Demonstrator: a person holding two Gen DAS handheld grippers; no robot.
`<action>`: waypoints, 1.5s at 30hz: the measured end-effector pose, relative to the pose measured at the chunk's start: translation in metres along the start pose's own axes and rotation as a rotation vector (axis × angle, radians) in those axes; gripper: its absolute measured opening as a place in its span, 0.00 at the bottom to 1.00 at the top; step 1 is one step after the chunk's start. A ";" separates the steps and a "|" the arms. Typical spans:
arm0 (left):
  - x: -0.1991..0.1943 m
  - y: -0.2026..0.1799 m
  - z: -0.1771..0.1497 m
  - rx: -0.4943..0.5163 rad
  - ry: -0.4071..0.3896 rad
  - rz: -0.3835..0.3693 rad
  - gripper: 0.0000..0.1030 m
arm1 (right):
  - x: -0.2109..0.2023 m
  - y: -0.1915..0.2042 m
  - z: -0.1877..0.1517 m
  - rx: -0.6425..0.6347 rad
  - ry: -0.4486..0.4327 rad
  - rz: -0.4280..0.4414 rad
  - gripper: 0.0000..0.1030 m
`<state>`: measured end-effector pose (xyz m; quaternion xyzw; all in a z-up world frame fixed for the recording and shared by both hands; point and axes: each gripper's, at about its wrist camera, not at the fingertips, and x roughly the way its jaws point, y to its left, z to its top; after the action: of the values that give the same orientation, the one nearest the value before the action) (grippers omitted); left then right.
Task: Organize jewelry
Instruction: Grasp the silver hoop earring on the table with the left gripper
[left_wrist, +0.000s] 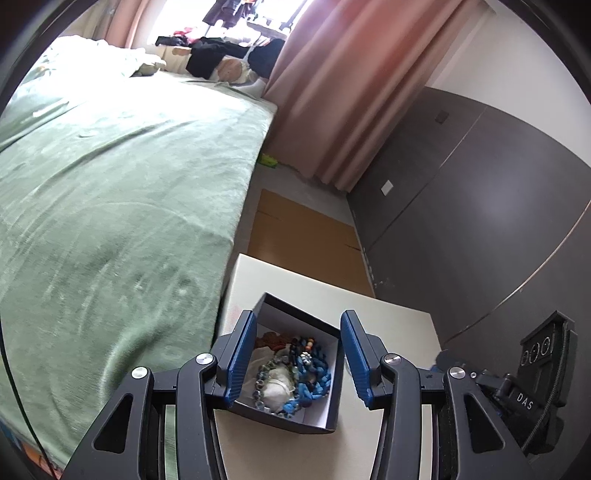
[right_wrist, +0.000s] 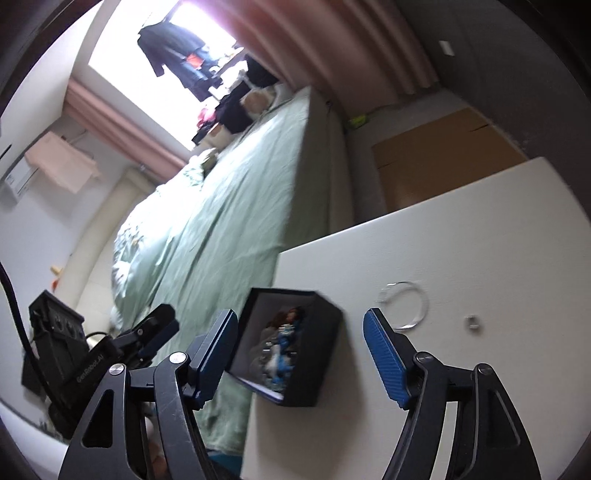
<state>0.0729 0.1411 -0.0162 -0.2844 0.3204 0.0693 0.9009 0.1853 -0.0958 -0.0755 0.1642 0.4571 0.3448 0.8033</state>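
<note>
While the green bed (left_wrist: 122, 177) fills most of both views, the work sits on the white table (right_wrist: 480, 229) beside it, w/ brown cardboard (left_wrist: 306, 240) on the floor beyond. Near the table's bed-side edge stands the dark jewelry box (left_wrist: 295, 314), lid off, white lining inside. It's heaped w/ a blue chunky chain (left_wrist: 314, 387), a clear-bead bracelet around a white wad, plus some rust-brown and mixed beads toward the back; all tangled together.

Left gripper (left_wrist: 297, 362) hangs over the box, fingers spread wide, holding nothing. Right gripper (right_wrist: 299, 354) is also spread wide and empty, w/ the box between its fingers in view; whether it touches the box, can't tell.

Still out on the table, right of the box: a thin clear bangle (right_wrist: 404, 306) and, further right, a tiny silver ring (right_wrist: 472, 322).

Risks, my guess: box is close to the edge, so a nudge could tip it off toward the bed. Bangle is thin and flat, so fingers may slip or flick it away. Ring is so small it could roll off. Dropping pieces onto the heap prob. worsens the tangle.
</note>
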 end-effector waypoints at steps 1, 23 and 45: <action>0.001 -0.002 -0.001 0.003 0.003 0.000 0.47 | -0.003 -0.004 0.001 0.004 -0.002 -0.012 0.69; 0.068 -0.097 -0.046 0.284 0.159 0.015 0.47 | -0.056 -0.088 0.010 0.060 0.066 -0.259 0.69; 0.163 -0.159 -0.041 0.574 0.476 0.252 0.24 | -0.102 -0.147 0.031 0.191 0.016 -0.248 0.69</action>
<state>0.2274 -0.0233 -0.0680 0.0124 0.5591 0.0192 0.8288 0.2359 -0.2700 -0.0811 0.1791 0.5111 0.1993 0.8167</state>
